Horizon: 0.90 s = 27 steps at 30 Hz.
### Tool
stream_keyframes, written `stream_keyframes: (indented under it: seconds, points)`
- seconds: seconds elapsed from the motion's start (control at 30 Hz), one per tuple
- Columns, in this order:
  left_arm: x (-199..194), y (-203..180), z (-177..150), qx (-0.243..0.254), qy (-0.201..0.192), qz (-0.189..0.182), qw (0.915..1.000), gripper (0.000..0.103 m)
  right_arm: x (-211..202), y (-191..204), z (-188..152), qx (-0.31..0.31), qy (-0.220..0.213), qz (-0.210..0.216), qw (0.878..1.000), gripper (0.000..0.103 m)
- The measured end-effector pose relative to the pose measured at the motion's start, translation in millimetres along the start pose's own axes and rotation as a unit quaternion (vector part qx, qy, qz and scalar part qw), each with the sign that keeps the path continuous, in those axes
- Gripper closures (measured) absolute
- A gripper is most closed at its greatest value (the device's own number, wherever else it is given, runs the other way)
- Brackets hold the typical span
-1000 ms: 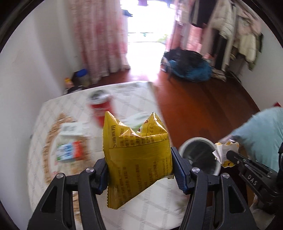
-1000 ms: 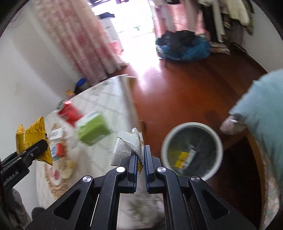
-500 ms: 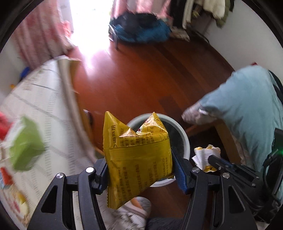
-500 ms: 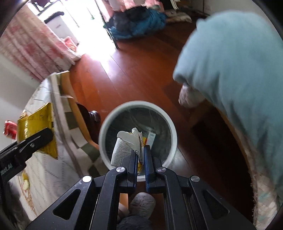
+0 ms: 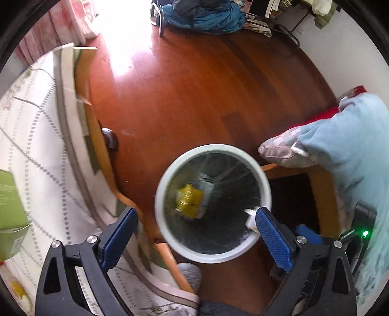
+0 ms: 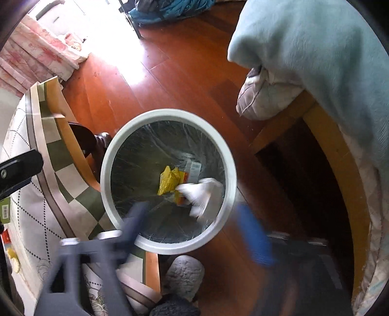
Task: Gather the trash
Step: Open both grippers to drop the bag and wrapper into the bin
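A round white-rimmed trash bin [image 5: 160, 194] with a dark liner stands on the wood floor; it also shows in the right wrist view [image 6: 109, 155]. The yellow snack bag [image 5: 188, 200] lies inside it, also seen from the right wrist [image 6: 169, 181]. The crumpled white paper [image 6: 200, 192] is in the air inside the bin. My left gripper [image 5: 194, 231] is open and empty over the bin. My right gripper [image 6: 194, 228] is open, blurred by motion, over the bin's near rim.
The table with the checked cloth [image 5: 36, 145] is at the left, with a green carton [image 5: 9, 199] on it. A bed with a light blue blanket [image 6: 316, 60] is at the right. A grey slipper [image 6: 184, 272] is below the bin. Bags [image 5: 201, 12] lie far across the floor.
Both grippers have opened over the bin. The yellow bag has dropped into the bin and the white paper has left the right gripper and is falling in.
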<state>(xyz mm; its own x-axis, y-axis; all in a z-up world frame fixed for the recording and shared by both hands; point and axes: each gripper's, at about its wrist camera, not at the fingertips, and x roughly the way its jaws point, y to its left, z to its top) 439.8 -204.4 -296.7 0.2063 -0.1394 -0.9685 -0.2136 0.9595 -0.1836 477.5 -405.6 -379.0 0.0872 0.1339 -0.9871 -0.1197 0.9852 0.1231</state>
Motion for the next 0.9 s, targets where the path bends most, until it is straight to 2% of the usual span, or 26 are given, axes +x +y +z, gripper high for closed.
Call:
stream_keyframes:
  seconds: [0.1, 0.17, 0.23, 0.43, 0.63, 0.9]
  points:
    - [-3.0, -2.8, -10.3, 0.012, -0.012, 0.039, 0.9991, 0.004, 0.1, 3.8, -5.0, -0.011, 0.003, -0.025, 1.0, 0.009]
    - [-4.8, 0.9, -15.7, 0.016, -0.016, 0.054, 0.9983, 0.004, -3.7, 5.9, -7.7, -0.013, 0.002, -0.029, 0.999, 0.002]
    - [-11.2, 1.4, -23.0, 0.019, -0.023, 0.063, 0.9976, 0.004, -10.8, 6.9, -10.4, -0.015, -0.005, -0.04, 0.999, 0.001]
    - [-33.4, 4.1, -41.2, 0.024, -0.047, 0.082, 0.9952, 0.004, -44.1, 11.7, -17.7, -0.016, -0.029, -0.044, 0.998, 0.0]
    - [-64.9, 4.1, -59.1, 0.024, -0.071, 0.086, 0.9935, 0.004, -87.6, 21.9, -32.8, -0.028, -0.061, -0.042, 0.997, 0.0]
    - [-119.4, 1.3, -91.4, 0.024, -0.124, 0.088, 0.9881, 0.004, -156.6, 35.5, -61.3, -0.04, -0.117, -0.046, 0.991, 0.0]
